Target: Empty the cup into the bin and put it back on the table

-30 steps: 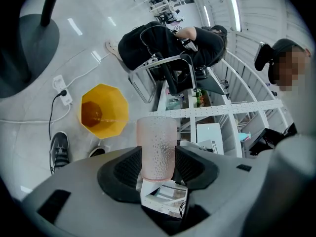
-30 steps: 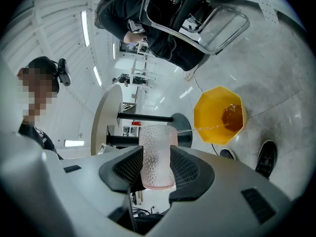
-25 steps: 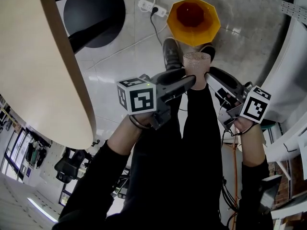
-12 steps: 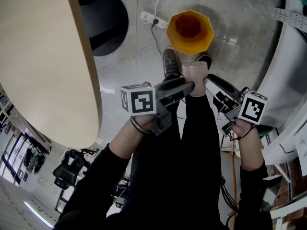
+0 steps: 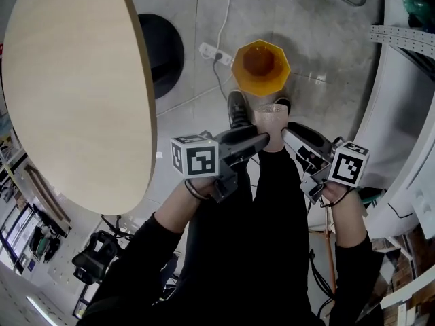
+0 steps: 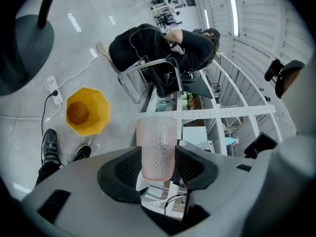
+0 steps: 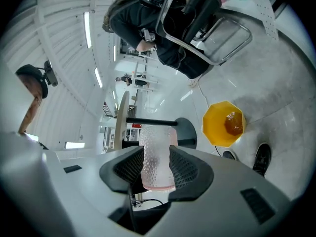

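A frosted pink dimpled cup (image 5: 270, 121) stands upright in the air above the person's legs, held from both sides. My left gripper (image 5: 262, 138) is shut on it from the left and my right gripper (image 5: 288, 130) from the right. In the left gripper view the cup (image 6: 156, 149) sits between the ribbed pads (image 6: 129, 168); in the right gripper view the cup (image 7: 157, 157) is clamped the same way. The yellow bin (image 5: 260, 66) stands on the floor just beyond the cup, with something orange-brown inside. The round wooden table (image 5: 75, 94) fills the left.
A black round base (image 5: 165, 51) and a white power strip (image 5: 209, 51) with its cable lie on the grey floor by the bin. The person's shoes (image 5: 238, 107) stand in front of the bin. White framework (image 5: 401, 39) lines the right; a seated person (image 6: 158, 46) is behind.
The cup stays clamped between both grippers. The view has shifted: more of the table top shows, and the bin looks smaller and farther from the cup than a second ago.
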The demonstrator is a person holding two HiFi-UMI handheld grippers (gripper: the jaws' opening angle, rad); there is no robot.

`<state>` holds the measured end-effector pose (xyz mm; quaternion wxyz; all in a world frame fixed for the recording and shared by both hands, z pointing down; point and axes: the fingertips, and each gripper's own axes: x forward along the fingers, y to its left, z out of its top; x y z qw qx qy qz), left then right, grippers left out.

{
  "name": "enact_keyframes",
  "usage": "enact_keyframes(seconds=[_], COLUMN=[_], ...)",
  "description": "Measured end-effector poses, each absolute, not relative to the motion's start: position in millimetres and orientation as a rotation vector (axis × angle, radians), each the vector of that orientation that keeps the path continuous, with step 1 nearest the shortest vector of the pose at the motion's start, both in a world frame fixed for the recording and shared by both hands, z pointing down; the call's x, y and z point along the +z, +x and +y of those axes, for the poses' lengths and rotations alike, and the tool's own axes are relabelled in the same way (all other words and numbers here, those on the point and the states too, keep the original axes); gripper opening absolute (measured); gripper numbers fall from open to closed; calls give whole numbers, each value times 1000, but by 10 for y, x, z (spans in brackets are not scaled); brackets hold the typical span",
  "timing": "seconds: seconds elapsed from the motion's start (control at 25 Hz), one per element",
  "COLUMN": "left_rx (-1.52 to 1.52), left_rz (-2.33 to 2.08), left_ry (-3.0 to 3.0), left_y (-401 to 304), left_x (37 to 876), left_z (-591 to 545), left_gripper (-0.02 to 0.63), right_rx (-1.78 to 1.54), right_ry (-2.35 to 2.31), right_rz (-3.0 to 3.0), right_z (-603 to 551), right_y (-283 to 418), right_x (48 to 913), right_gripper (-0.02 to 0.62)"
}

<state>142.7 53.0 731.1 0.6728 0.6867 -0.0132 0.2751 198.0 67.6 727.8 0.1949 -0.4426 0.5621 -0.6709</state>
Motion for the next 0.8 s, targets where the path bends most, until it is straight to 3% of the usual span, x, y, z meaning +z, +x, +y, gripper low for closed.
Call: enact_keyframes(seconds=[0.8], left_rx=[599], left_rz=[154], left_ry=[2048], left_y=[1284], left_x=[5264], left_z=[235], left_gripper=[216], right_rx=[-1488], right_ry=[-1247], right_rz=[2227], right_z=[372], right_y=[1764], right_x=[5161], right_gripper=[170])
